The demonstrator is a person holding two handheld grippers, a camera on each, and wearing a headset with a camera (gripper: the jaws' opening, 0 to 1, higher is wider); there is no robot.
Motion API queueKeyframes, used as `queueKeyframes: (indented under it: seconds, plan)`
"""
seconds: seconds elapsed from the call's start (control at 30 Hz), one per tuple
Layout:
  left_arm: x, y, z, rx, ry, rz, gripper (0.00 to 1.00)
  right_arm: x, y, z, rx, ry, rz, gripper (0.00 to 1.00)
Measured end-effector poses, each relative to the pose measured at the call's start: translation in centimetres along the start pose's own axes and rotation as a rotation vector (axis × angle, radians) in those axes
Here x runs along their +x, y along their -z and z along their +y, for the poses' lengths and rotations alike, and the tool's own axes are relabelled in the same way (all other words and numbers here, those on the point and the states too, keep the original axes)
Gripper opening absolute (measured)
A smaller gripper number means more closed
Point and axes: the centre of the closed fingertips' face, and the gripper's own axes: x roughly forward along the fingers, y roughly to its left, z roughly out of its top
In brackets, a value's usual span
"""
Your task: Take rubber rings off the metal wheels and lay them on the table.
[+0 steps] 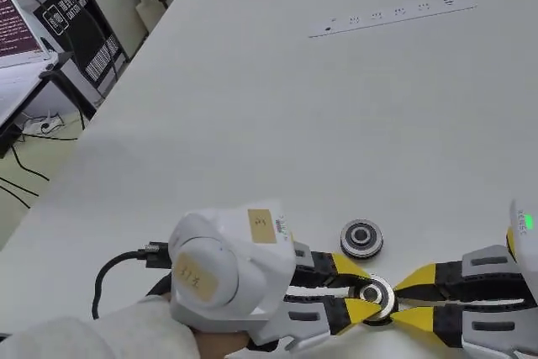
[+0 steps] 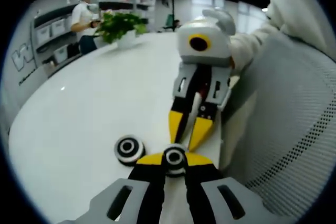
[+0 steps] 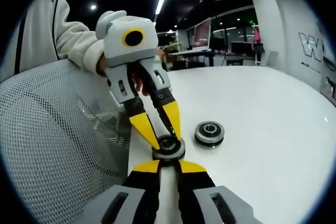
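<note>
Near the front edge of the white counter [image 1: 277, 107], the left hand-held gripper [image 1: 361, 290] is clenched on a metal wheel [image 1: 372, 294], one jaw on either side. The right hand-held gripper [image 1: 402, 298], cut off at the frame edge, meets the same wheel's rim. Whether it pinches the rubber ring [image 3: 169, 155] is unclear. A second wheel [image 1: 361, 239] lies just beside, untouched.
</note>
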Motion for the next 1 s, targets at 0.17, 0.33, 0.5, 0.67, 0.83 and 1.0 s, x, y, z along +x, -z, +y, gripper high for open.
queueKeyframes:
  seconds: [0.17, 0.33, 0.5, 0.67, 0.83, 1.0]
  plan:
    - [0.1, -0.1, 0.2, -0.005, -0.002, 0.000, 0.14, -0.1, 0.1, -0.6, -0.046, 0.043, 0.015, 0.00]
    - [0.2, -0.1, 0.3, -0.012, -0.002, -0.003, 0.14, -0.2, 0.0, -1.0, 0.182, 0.057, -0.018, 0.00]
    - [0.2, -0.1, 0.4, -0.011, -0.002, -0.004, 0.14, -0.5, -0.2, -1.1, 0.453, 0.023, -0.090, 0.00]
    - [0.3, -0.1, 0.4, 0.003, -0.002, -0.005, 0.14, -0.8, -0.9, -1.1, 0.694, -0.029, -0.169, 0.00]
    - [0.3, -0.1, 0.3, 0.006, 0.000, -0.006, 0.14, -0.9, -1.2, -0.8, 0.730, -0.045, -0.186, 0.00]
    - [0.3, -0.1, 0.3, 0.004, 0.000, -0.005, 0.14, -0.8, -1.5, -0.5, 0.761, -0.057, -0.185, 0.00]
